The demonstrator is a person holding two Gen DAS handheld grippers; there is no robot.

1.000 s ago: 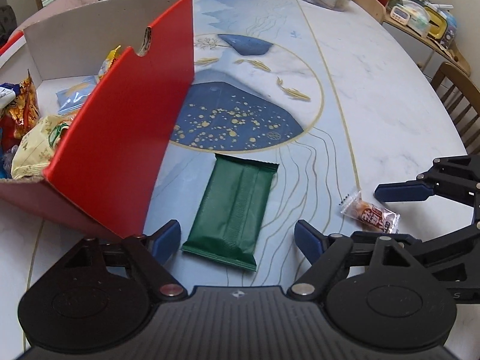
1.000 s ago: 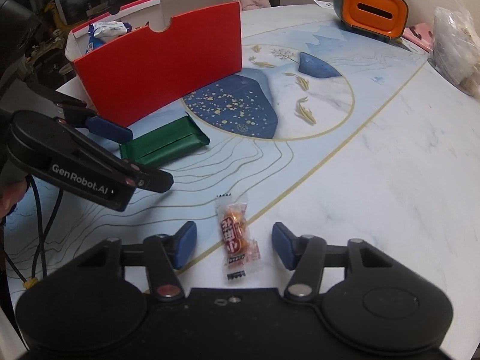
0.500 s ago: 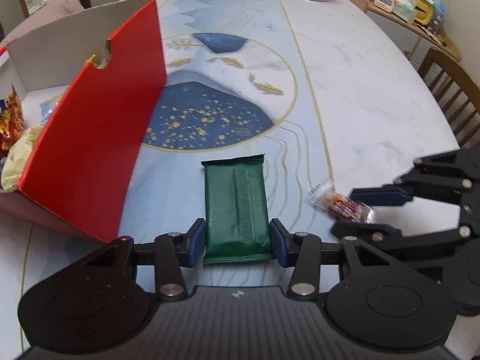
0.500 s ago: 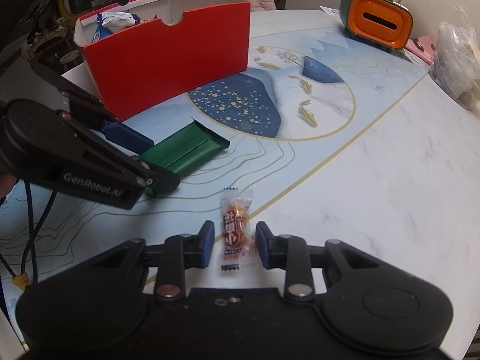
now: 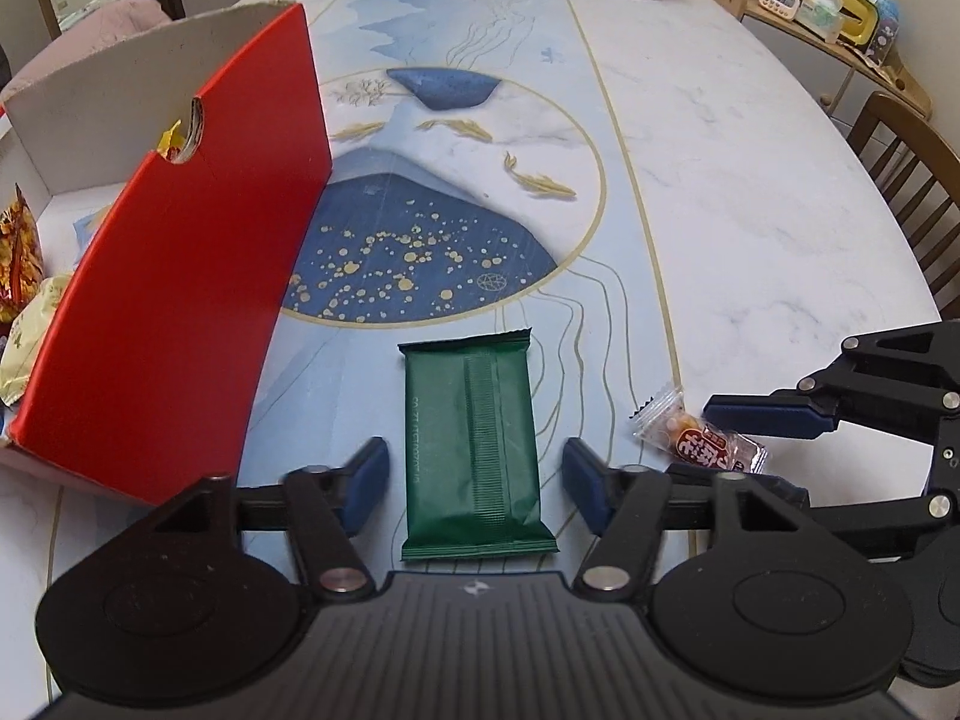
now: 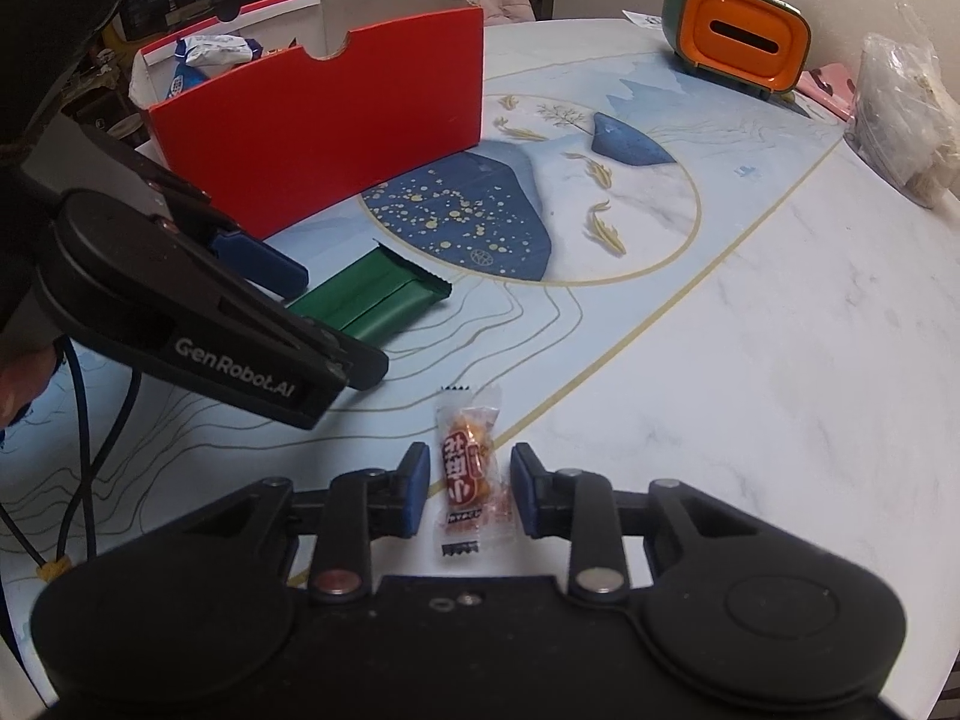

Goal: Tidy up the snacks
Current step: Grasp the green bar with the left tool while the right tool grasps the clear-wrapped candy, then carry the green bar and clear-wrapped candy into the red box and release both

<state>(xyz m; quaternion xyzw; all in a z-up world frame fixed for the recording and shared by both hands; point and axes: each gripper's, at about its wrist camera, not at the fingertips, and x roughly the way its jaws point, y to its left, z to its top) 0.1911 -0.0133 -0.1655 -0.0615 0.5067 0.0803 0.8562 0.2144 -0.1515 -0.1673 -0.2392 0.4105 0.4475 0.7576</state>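
1. Half a second ago my left claw [image 5: 474,483] had its pads pinched against the green snack packet [image 5: 471,438]; now the jaws stand apart again, with a clear gap on each side of the packet, which lies flat on the table [image 5: 750,192] between them. So I hold nothing there.

2. The same goes on the right: my right claw [image 6: 471,489] was nearly closed on the small wrapped candy [image 6: 469,468] and has since widened; the candy lies on the table between the pads, untouched as far as I can tell.

3. What I take from it: neither grip took (or both were let go), so both snacks are still to be picked up and carried to the red cardboard box [image 5: 180,312], which stands just left of the green packet, its open side facing away from me.

4. The count:
   - loose snacks on the table: two, one green packet and one candy;
   - boxes: one, red outside and pale inside;
   - snacks already in the box: at least three show in the left view, though the wall hides the rest, so I cannot give a full number;
   - claws: two, both open and empty.
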